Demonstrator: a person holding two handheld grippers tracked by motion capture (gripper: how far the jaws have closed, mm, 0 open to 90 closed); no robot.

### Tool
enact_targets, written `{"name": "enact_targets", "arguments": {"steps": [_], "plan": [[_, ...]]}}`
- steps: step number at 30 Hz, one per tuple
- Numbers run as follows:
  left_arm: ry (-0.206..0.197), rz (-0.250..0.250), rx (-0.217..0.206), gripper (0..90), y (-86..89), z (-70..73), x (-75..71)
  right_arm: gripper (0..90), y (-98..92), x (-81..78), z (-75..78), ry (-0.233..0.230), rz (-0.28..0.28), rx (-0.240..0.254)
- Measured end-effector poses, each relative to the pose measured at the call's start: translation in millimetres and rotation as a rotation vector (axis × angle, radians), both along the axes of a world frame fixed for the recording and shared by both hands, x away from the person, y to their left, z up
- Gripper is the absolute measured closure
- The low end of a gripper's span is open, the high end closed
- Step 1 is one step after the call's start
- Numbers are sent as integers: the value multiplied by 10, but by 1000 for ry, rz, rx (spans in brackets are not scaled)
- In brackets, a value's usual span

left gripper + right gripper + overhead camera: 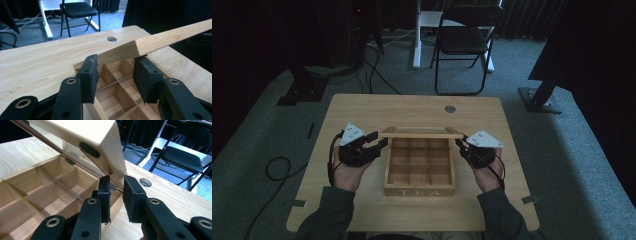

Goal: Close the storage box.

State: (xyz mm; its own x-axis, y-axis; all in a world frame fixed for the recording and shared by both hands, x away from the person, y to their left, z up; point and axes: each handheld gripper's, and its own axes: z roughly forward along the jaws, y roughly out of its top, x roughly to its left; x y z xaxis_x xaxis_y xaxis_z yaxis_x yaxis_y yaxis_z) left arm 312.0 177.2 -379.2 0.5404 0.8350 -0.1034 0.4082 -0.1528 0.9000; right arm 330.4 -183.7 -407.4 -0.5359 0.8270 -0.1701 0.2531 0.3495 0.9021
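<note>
A wooden tea box (419,190) with several bare compartments stands mid-table, its front marked TEA. Its hinged lid (421,133) is raised and slants over the back of the box. My right gripper (460,143) is at the lid's right end; in the right gripper view its jaws (116,195) are closed on the edge of the lid (82,130). My left gripper (378,140) is at the box's left side. In the left gripper view its jaws (115,72) stand open just below the corner of the lid (170,37), apart from it, over the box's rim (98,110).
The light wooden table (362,110) has a round cable hole (450,108) behind the box. Beyond the table stand a black folding chair (464,40) and dark stand feet on grey carpet. A cable loop (277,167) lies on the floor at the left.
</note>
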Motion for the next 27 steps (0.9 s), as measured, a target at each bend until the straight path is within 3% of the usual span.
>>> {"name": "enact_targets", "arguments": {"steps": [4, 10, 13, 17, 27], "plan": [[5, -1, 0, 551, 3, -21, -22, 677, 10, -67, 2, 19, 9, 18], [11, -3, -6, 551, 7, -56, -54, 633, 12, -185, 38, 26, 15, 39], [14, -2, -9, 550, 6, -75, -72, 611, 0, -201, 58, 56, 23, 68], [20, -4, -8, 550, 10, -93, -91, 549, 9, -216, 66, 81, 18, 67], [35, -8, -10, 545, 16, -166, -152, 501, 16, -265, 63, 107, 8, 98]]}}
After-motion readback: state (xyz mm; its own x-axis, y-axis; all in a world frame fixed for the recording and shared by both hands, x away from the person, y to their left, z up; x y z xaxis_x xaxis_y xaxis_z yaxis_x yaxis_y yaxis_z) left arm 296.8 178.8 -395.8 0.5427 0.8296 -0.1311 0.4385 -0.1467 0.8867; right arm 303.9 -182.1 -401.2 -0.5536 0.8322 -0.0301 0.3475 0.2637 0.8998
